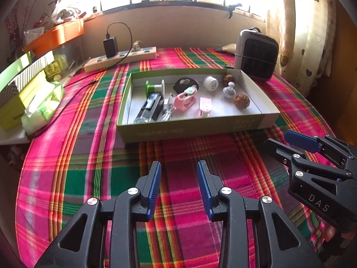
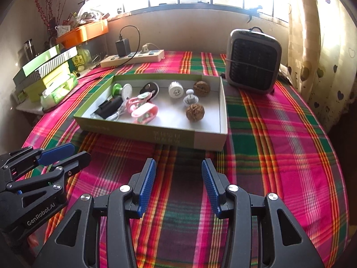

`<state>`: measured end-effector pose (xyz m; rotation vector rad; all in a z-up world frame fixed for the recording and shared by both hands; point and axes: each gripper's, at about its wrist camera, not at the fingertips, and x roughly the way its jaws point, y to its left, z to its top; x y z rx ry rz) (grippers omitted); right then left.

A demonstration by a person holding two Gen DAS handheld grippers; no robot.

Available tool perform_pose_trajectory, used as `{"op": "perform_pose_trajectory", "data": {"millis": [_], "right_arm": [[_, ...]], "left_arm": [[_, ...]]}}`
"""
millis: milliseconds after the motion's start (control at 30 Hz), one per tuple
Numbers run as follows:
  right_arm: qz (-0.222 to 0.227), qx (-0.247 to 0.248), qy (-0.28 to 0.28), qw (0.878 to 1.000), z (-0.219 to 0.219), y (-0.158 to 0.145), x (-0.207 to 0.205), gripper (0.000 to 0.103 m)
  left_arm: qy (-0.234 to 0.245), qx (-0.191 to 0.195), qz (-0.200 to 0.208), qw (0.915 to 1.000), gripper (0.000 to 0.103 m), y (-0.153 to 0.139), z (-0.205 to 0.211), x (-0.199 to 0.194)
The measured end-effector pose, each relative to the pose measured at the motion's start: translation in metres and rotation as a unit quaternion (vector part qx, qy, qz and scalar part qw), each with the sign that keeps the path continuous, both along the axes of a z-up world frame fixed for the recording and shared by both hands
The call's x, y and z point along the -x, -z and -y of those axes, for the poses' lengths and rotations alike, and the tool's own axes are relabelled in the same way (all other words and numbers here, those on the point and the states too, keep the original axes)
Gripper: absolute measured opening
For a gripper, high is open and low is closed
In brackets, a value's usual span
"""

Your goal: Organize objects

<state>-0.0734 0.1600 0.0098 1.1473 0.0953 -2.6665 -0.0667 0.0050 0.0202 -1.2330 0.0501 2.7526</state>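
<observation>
A shallow green box [image 1: 189, 131] [image 2: 145, 134] with a white inside lies on the plaid cloth ahead of both grippers. Inside it are two walnuts [image 1: 241, 101] [image 2: 194, 112], a white round cap [image 1: 210, 83] [image 2: 175, 89], a green spool [image 1: 154, 87] [image 2: 121, 90], pink clips [image 1: 184, 101] [image 2: 145, 111], a black rectangular gadget [image 1: 149, 108] [image 2: 109, 109] and a small white knob [image 1: 229, 90] [image 2: 190, 98]. My left gripper [image 1: 179, 163] [image 2: 79, 150] hovers open over the cloth, short of the box. Beside it, my right gripper [image 2: 178, 160] [image 1: 277, 138] also stands open and holds nothing.
A grey fan heater [image 1: 256, 55] [image 2: 253, 61] stands behind the box at the right. A power strip [image 1: 120, 59] [image 2: 133, 58] with a black charger lies at the back. Stacked boxes [image 1: 24, 89] and a tissue pack [image 1: 42, 109] crowd the left edge. A curtain hangs at the right.
</observation>
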Motion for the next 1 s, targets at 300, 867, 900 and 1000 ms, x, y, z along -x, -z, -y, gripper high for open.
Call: {"op": "perform_pose_trajectory", "data": {"millis": [300, 867, 900, 1000], "right_arm": [[0.026, -0.014, 0.001, 1.000, 0.002, 0.015, -0.011, 0.053], [0.039, -0.026, 0.014, 0.999, -0.002, 0.024, -0.023, 0.061], [0.039, -0.028, 0.016, 0.999, -0.003, 0.024, -0.023, 0.064], [0.042, -0.028, 0.024, 0.998, -0.005, 0.025, -0.022, 0.070]], "left_arm": [[-0.016, 0.002, 0.018, 0.9997, 0.032, 0.012, 0.005, -0.014], [-0.040, 0.020, 0.032, 0.9985, 0.033, 0.020, 0.002, -0.020], [-0.043, 0.020, 0.032, 0.9984, 0.033, 0.019, 0.002, -0.020], [-0.046, 0.018, 0.030, 0.9983, 0.033, 0.020, 0.002, -0.021]]}}
